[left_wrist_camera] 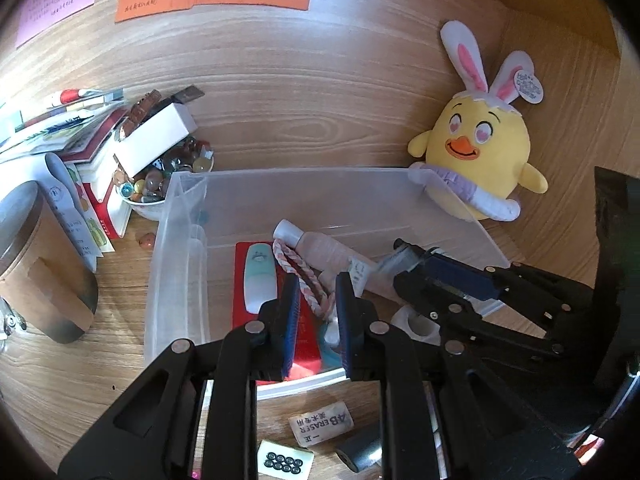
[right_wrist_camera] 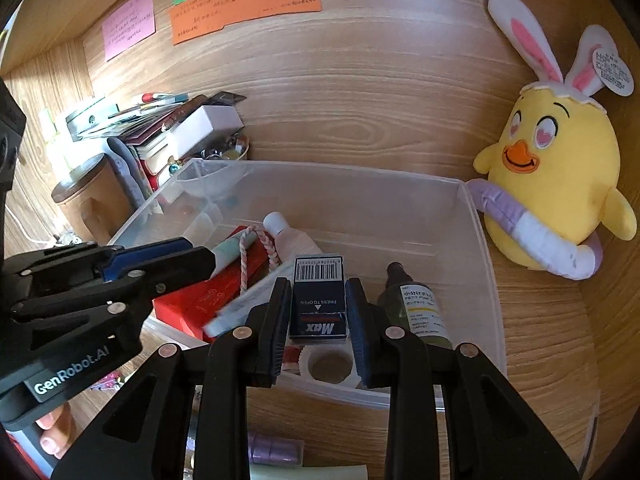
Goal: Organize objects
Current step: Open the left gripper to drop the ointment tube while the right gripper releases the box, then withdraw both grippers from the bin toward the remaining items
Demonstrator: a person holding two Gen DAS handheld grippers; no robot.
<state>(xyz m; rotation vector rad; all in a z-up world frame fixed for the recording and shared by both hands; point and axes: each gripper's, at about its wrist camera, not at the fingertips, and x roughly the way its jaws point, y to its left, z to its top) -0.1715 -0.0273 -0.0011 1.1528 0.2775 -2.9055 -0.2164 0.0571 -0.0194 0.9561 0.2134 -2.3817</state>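
On the worktop [left_wrist_camera: 100,376] nearest the left camera lie an eraser [left_wrist_camera: 321,424] and a small tile [left_wrist_camera: 285,458]. The left tongs [left_wrist_camera: 317,332] hang released over the clear bin [right_wrist_camera: 490,264], above a red box [left_wrist_camera: 306,344]. The right tongs [right_wrist_camera: 318,326] are clenched on a dark staple box [right_wrist_camera: 319,298] inside the bin, beside a small bottle [right_wrist_camera: 418,312]. Behind the bin sits a yellow chick toy [right_wrist_camera: 556,184].

A wood-grain desktop [left_wrist_camera: 72,364] is backed by a matching wood-grain back panel [right_wrist_camera: 360,80]. A wooden side panel [left_wrist_camera: 560,8] closes the right corner. Bright daylight is cast across the desktop's left edge.
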